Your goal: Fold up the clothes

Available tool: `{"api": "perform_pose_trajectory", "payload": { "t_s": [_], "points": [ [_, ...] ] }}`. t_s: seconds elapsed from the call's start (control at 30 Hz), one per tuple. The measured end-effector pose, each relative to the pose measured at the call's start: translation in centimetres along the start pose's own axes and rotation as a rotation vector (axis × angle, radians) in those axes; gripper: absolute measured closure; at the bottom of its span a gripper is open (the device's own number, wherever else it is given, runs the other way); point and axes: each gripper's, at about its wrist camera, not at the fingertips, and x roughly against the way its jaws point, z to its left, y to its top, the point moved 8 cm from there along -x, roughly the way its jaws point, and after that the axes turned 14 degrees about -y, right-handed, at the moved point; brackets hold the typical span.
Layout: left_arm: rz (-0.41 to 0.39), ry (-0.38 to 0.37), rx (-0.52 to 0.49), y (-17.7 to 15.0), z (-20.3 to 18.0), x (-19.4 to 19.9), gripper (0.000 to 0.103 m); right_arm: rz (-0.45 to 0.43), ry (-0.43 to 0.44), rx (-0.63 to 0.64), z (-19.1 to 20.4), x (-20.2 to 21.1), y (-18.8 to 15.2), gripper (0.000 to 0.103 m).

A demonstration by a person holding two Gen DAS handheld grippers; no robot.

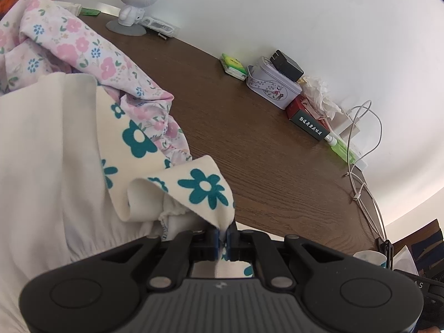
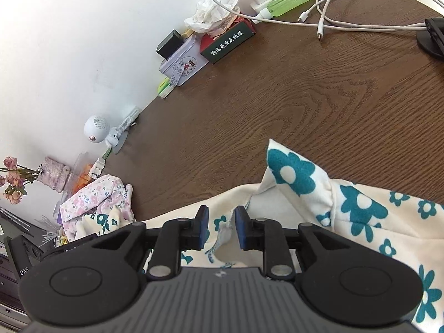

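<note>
The cream garment ran off the left wrist view at nine and seven o'clock. The pink floral cloth was cut off at ten o'clock. Cables left the right wrist view at twelve and two o'clock.

Both wrist cameras are sitting just behind their fingers, looking down along them, close over the counter; both are sharing the cream garment and the white wall beyond.
</note>
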Motion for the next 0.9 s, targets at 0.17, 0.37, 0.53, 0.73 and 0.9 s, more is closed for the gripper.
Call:
{"api": "perform_pose_trajectory", "payload": {
  "t_s": [0.17, 0.37, 0.53, 0.73, 0.9],
  "points": [
    [-0.004, -0.008, 0.016, 0.0, 0.1, 0.2, 0.098, -0.033, -0.036, 0.04, 0.1, 0.6, -0.2, 0.099],
    [0.024, -0.046, -0.07, -1.6, -1.7, 3.8, 0.048, -0.074, 0.026, 0.136, 0.2, 6.0, -1.2, 0.048],
    [0.061, -0.011, -0.182, -5.1, -2.5, 8.3, 0.04, -0.16, -0.046, 0.499, 1.2, 12.0, -6.3, 0.049],
    [0.145, -0.085, -0.407, -11.2, -6.6, 10.7, 0.041, -0.197, -0.236, 0.957, 1.0, 13.5, -14.2, 0.07],
    [0.242, -0.154, -0.556, -17.1, -9.8, 10.2, 0.043, -0.204, -0.288, 1.094, 1.5, 11.4, -15.9, 0.077]
  ]
}}
